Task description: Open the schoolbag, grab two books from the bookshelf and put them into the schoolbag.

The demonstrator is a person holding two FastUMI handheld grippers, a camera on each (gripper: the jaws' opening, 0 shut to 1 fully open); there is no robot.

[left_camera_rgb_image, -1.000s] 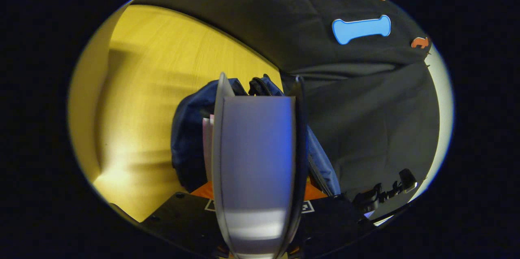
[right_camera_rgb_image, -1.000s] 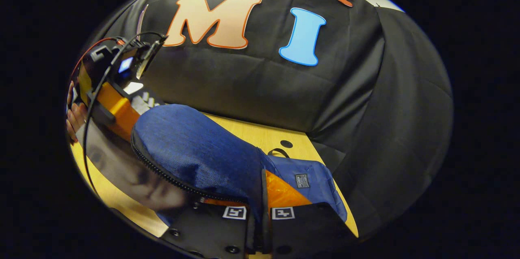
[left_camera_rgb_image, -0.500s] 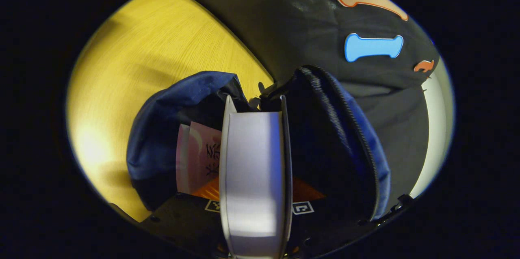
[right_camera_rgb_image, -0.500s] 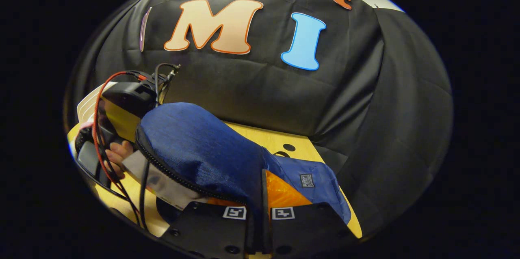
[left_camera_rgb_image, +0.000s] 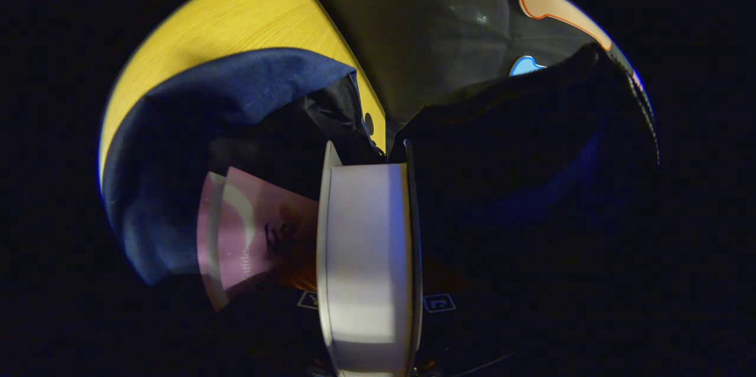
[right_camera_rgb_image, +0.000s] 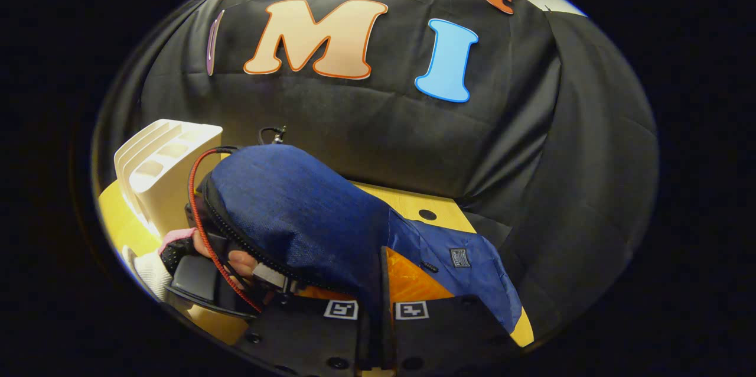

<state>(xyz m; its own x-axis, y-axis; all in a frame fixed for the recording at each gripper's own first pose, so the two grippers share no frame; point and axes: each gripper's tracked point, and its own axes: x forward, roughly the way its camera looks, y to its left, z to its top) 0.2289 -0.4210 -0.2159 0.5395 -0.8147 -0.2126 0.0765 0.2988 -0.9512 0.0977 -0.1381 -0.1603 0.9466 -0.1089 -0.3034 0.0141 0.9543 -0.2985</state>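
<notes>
Wooden table (right_camera_rgb_image: pixel 413 202); white bookshelf (right_camera_rgb_image: pixel 162 173) beside schoolbag (right_camera_rgb_image: pixel 307 217).

Schoolbag (left_camera_rgb_image: pixel 195 105) mouth gapes wide, pink book (left_camera_rgb_image: pixel 254 235) crowding its left side, dark free room right; bare surface (left_camera_rgb_image: pixel 236 16) beyond, far left.

Blue schoolbag (right_camera_rgb_image: pixel 307 217) open on table, pink book (left_camera_rgb_image: pixel 260 235) inside, grey book (left_camera_rgb_image: pixel 366 259) entering

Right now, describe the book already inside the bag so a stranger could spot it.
Find the blue schoolbag lying open on the yellow table. In its dark mouth, just left of the pale book the left gripper carries, sits the pink book. Its pink cover with a white arc sets it apart.
</notes>
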